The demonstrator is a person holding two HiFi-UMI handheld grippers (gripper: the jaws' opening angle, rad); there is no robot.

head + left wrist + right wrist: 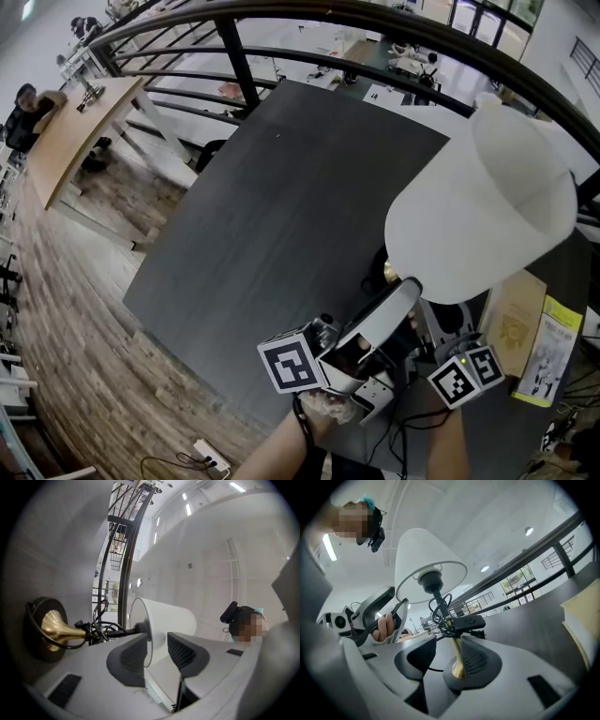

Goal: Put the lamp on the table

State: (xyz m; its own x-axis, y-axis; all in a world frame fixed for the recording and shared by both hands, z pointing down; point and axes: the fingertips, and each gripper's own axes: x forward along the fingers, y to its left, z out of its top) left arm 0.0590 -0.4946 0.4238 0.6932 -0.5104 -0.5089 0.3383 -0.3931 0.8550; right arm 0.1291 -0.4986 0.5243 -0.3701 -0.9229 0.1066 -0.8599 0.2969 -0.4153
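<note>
Head view: white-shaded lamp (pixel 480 202) at the near edge of the dark table (pixel 281 234), my left gripper (pixel 389 314) and right gripper (pixel 455 361) under its shade | left gripper view: my jaws released, shade rim (pixel 149 620) between them, against one pad | right gripper view: jaws released, brass stem (pixel 458 656) between them, by one pad.

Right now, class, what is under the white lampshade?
The right gripper view shows a black socket, a bundled cord and a brass stem. From the head view the lampshade covers nearly all of that.
</note>
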